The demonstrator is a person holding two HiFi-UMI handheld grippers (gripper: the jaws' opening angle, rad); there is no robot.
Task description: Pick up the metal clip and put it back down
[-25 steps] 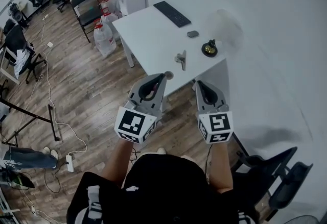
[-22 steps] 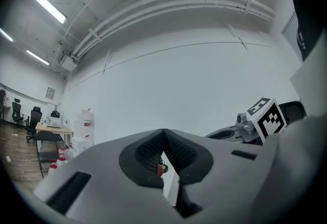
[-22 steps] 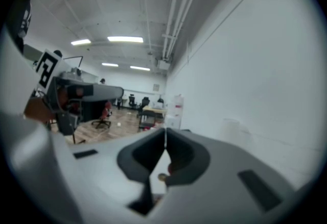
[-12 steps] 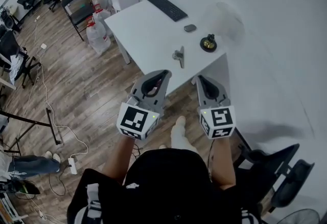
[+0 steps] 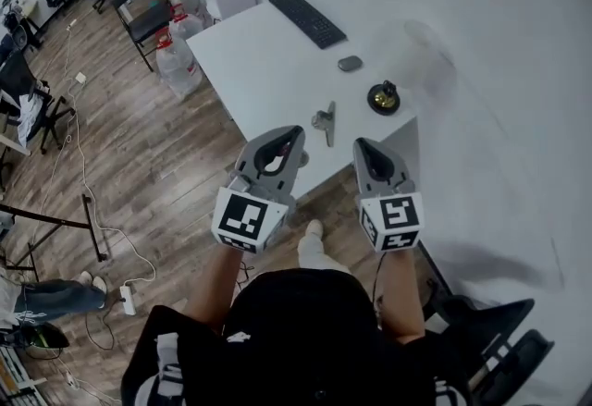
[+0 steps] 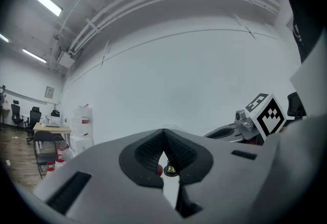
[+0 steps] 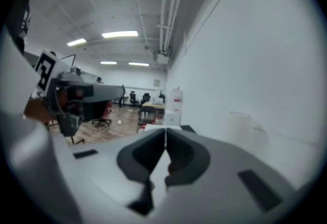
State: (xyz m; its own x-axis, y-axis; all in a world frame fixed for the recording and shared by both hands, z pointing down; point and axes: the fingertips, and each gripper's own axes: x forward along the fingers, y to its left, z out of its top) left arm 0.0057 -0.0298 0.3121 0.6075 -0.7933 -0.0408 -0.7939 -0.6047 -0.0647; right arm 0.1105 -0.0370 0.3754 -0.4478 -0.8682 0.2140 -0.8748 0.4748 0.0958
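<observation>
The clip is seen lying on the counter near its front edge, long axis pointing away, just ahead and between both tools. The left tool, judged slightly nearer, and the right tool are both pressed together, empty.

The metal clip is a small grey piece of dull steel. In the head view its thin straight arm runs roughly from 12 to 6 o'clock, and a broader, lumpier body juts from the arm's middle toward 9 o'clock. It lies flat on the white surface, close to that surface's near edge. It rests apart from both the left hand-held gripper, at its 7 o'clock, and the right hand-held gripper, at its 4 o'clock.
</observation>
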